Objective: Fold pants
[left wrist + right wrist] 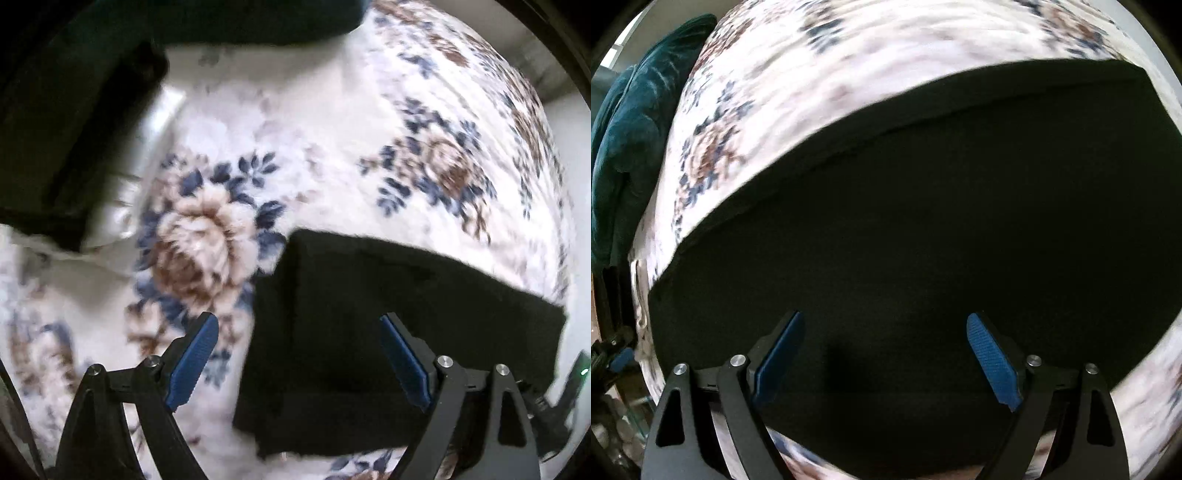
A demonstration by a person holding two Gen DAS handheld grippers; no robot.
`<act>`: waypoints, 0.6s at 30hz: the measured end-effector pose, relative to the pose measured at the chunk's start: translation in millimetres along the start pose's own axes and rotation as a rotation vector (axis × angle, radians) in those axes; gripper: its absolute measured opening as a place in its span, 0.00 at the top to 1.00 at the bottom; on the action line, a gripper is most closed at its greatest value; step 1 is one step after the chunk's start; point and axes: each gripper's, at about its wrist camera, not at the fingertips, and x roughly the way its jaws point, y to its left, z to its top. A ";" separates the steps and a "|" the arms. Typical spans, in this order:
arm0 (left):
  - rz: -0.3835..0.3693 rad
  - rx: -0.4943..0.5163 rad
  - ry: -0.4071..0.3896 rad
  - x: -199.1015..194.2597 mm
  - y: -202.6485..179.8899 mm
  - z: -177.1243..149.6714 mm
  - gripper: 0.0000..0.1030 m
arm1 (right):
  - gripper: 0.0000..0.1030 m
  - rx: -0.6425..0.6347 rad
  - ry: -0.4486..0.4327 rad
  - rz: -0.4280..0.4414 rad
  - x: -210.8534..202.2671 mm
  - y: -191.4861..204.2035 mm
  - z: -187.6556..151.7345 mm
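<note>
1. While the black pants [388, 332] lie flat on the flowery blanket [332, 129], both grippers hang over them with nothing in their grip.
2. At the far left of the left wrist view sits a dark shape [55, 129]. It is too dark to tell what it is.
3. Next to it, a big brown and blue flower [199, 236] shows on the blanket, a bit blurry.
4. The left gripper [299, 354] has its blue fingers [192, 365] wide apart. One finger is over the blanket and the other is over the pants.
5. The pants look folded into a dark block here. Their lower right part is hidden behind the gripper frame.
6. At the left edge of the right wrist view, a dark green cloth [631, 129] lies beside the blanket, and the picture edge cuts it off.
7. The pants [923, 229] fill most of this view. They are so dark that folds and seams are hard to see.
8. The right gripper [886, 354] is also wide apart, with both fingers over the pants.
9. The blanket at the far right is very blurry.
</note>
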 end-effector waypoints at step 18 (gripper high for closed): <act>-0.350 0.003 -0.018 16.0 5.7 11.8 0.64 | 0.11 -0.034 0.055 -0.047 36.8 58.8 4.9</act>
